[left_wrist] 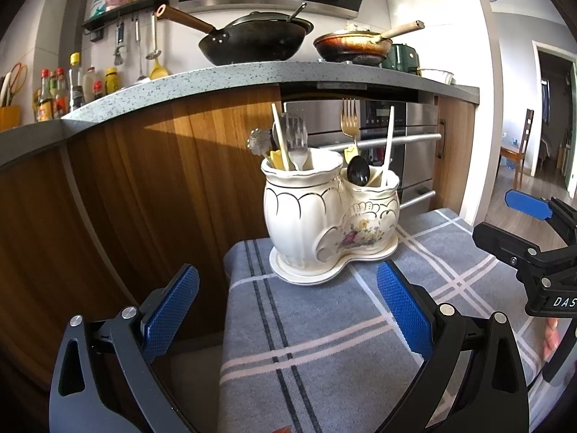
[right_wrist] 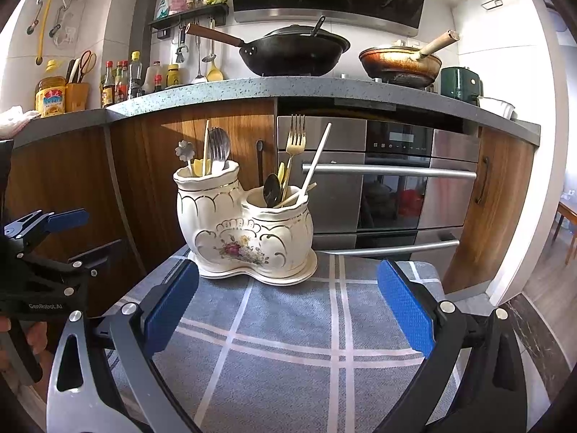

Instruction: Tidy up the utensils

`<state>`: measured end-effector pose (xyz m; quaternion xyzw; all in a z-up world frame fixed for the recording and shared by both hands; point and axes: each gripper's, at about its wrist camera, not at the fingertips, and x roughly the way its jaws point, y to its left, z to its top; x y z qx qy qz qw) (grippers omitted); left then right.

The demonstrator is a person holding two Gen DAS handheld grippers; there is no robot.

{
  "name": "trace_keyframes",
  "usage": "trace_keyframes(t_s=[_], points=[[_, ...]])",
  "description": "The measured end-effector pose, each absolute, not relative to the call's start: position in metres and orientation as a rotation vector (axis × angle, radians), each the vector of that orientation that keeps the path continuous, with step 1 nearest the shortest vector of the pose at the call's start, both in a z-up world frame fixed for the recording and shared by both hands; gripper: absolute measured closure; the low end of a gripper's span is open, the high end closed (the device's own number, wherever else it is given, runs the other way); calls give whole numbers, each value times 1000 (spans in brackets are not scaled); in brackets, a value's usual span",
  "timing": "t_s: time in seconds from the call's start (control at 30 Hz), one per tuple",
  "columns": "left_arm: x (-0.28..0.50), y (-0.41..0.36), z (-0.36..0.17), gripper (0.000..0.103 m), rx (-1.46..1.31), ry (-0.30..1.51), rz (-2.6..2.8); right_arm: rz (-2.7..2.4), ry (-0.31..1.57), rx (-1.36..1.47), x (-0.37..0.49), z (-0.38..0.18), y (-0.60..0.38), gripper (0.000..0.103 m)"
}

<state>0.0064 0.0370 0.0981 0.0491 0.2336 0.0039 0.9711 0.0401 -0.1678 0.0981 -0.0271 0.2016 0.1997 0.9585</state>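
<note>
- Behind everything we see the kitchen counter (right_wrist: 252,88) with its speckled grey top, a black wok (right_wrist: 295,52) and a worn frying pan (right_wrist: 400,61) sitting on it above a steel oven (right_wrist: 389,180).
- In front of us lies a grey plaid cloth (right_wrist: 288,342) with white and dark stripes, covering a low surface (we cannot tell what is beneath it).
- Toward the far edge of that cloth stands the utensil holder (right_wrist: 241,231), a cream ceramic piece with two joined pots, gold trim and a flower print, resting on its matching saucer.
- Our left gripper (left_wrist: 288,310) hangs low over the near part of the cloth, its blue pads spread wide with nothing between them; the holder sits ahead, well apart from the pads.
- Our right gripper (right_wrist: 288,310) is likewise spread wide and carries nothing, pointed at the holder from the other side.
- In the taller pot we make out a silver fork (right_wrist: 216,153), a flower-headed utensil (right_wrist: 184,151), a pale chopstick and something yellow.
- In the shorter pot stand a gold fork (right_wrist: 295,144), a white chopstick (right_wrist: 317,158) leaning right, and a black spoon (right_wrist: 271,189) with its bowl up.
</note>
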Motion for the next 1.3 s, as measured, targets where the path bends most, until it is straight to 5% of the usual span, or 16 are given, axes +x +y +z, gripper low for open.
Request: trace_keyframes(t_s=[1.3], points=[[7,34,97,5,99,461,-3,409,426,-59,42,98,-166,5]])
